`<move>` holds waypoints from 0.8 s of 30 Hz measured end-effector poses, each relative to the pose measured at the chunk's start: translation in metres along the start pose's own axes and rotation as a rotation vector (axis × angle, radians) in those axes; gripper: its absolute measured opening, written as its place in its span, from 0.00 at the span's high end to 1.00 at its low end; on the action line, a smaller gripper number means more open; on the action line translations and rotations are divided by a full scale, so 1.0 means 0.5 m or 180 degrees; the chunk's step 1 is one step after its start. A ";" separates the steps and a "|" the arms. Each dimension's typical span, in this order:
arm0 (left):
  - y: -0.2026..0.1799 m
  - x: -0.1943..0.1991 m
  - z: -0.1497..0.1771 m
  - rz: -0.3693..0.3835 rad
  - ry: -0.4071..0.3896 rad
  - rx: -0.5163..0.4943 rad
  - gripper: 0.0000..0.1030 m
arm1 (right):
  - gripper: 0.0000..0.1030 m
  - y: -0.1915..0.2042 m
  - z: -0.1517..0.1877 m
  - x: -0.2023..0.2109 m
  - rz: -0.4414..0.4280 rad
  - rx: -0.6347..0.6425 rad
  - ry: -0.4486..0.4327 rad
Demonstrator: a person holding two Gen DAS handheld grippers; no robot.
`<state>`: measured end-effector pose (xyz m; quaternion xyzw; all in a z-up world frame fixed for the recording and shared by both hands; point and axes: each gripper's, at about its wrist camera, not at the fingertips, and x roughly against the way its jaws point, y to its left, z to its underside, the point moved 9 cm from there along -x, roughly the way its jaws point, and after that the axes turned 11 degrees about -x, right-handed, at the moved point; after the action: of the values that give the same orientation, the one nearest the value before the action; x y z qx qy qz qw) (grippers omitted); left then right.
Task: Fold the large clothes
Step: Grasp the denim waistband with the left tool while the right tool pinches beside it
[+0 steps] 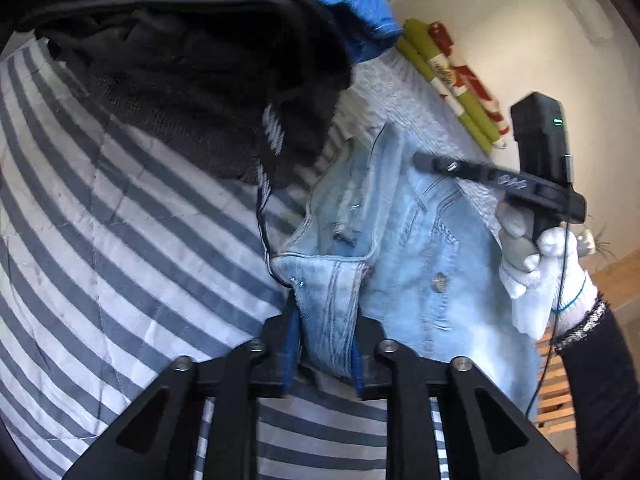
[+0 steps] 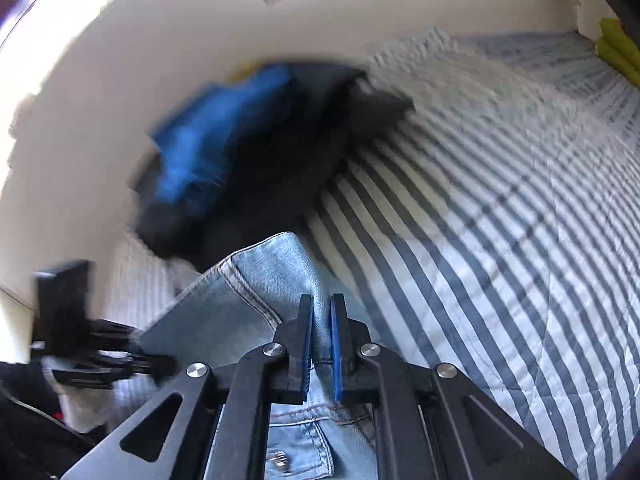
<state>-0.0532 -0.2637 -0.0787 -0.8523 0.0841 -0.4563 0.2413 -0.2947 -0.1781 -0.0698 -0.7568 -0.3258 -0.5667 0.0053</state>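
Note:
A light-blue denim jacket [image 1: 420,248] lies crumpled on a grey-and-white striped bedcover [image 1: 120,240]. My left gripper [image 1: 324,354] is shut on a thick bunched hem of the denim, which fills the gap between its blue pads. To the right, a person's white-gloved hand [image 1: 536,264] holds my right gripper [image 1: 424,160] down on the jacket's far edge. In the right wrist view, my right gripper [image 2: 322,340] is shut on a thin fold of the denim jacket [image 2: 272,272]. The left gripper [image 2: 132,356] shows blurred at the left edge.
A heap of black clothing [image 1: 200,80] with a blue knit garment [image 1: 340,0] on top lies at the far side of the bed by the white wall. Green and red rolled items [image 1: 452,80] lie along the wall. Wooden slats [image 1: 552,380] show at the bed's right edge.

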 end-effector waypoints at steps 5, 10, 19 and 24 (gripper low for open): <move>0.006 0.007 0.005 0.0049 -0.0001 0.0051 0.43 | 0.58 -0.013 0.001 -0.034 -0.0030 -0.0026 0.0209; 0.003 -0.016 0.013 -0.0040 0.0054 0.0029 0.43 | 0.32 -0.008 0.027 -0.069 0.0109 0.0147 0.0476; -0.041 0.014 -0.025 -0.0050 -0.0170 -0.0124 0.90 | 0.79 0.030 0.041 -0.033 0.0161 0.0030 0.0179; -0.061 0.106 -0.030 0.0175 -0.0358 -0.0062 0.91 | 0.84 0.085 0.025 0.036 0.0118 0.0079 -0.0155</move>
<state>-0.0376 -0.2615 -0.0180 -0.8763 0.0982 -0.4001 0.2498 -0.2602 -0.1984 -0.0433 -0.7762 -0.3187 -0.5438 0.0173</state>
